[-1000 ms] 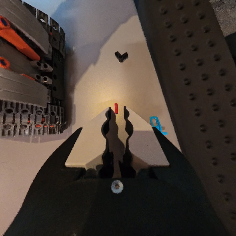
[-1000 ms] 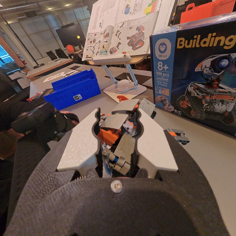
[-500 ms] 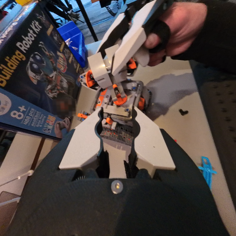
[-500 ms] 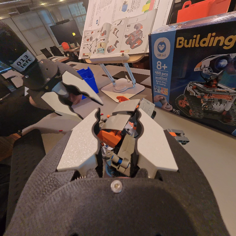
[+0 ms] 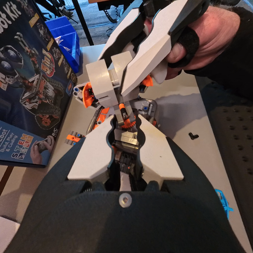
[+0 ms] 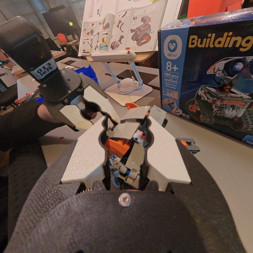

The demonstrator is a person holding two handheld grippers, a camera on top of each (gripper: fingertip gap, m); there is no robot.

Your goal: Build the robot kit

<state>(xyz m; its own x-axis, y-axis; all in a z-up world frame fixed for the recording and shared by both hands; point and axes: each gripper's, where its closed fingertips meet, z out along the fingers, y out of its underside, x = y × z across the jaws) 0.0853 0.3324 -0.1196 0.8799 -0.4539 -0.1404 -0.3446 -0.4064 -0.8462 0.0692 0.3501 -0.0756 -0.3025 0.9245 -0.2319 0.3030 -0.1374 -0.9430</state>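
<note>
A grey and orange brick-built robot model point(image 5: 123, 138) stands on the pale table point(image 5: 184, 157). My right gripper point(image 6: 127, 119) is shut on the model's upper part point(image 6: 123, 138), made of grey panels and an orange piece. In the left wrist view the right gripper point(image 5: 136, 71) comes down from above, held by a hand point(image 5: 212, 38). My left gripper point(image 5: 125, 118) is open, its fingers on either side of the model's lower body below an orange gear point(image 5: 126, 123). In the right wrist view the left gripper point(image 6: 87, 113) reaches in from the left, one fingertip at the model.
A dark blue kit box point(image 5: 27, 82) stands left of the model, with a blue bin point(image 5: 65, 37) behind it. An instruction booklet sits on a stand point(image 6: 127, 57). Loose parts lie around: a grey-orange piece point(image 5: 72, 138), a black angle connector point(image 5: 193, 136), a light blue part point(image 5: 224, 202), a red pin point(image 6: 61, 137). A dark mat point(image 5: 232, 136) lies at the right. Across from one pair of fingers to the other is roughly 5 centimetres.
My left gripper has lifted away from the red pin on the table, swung round to the model, opened, and moved in around its lower body. The right gripper keeps hold of the model.
</note>
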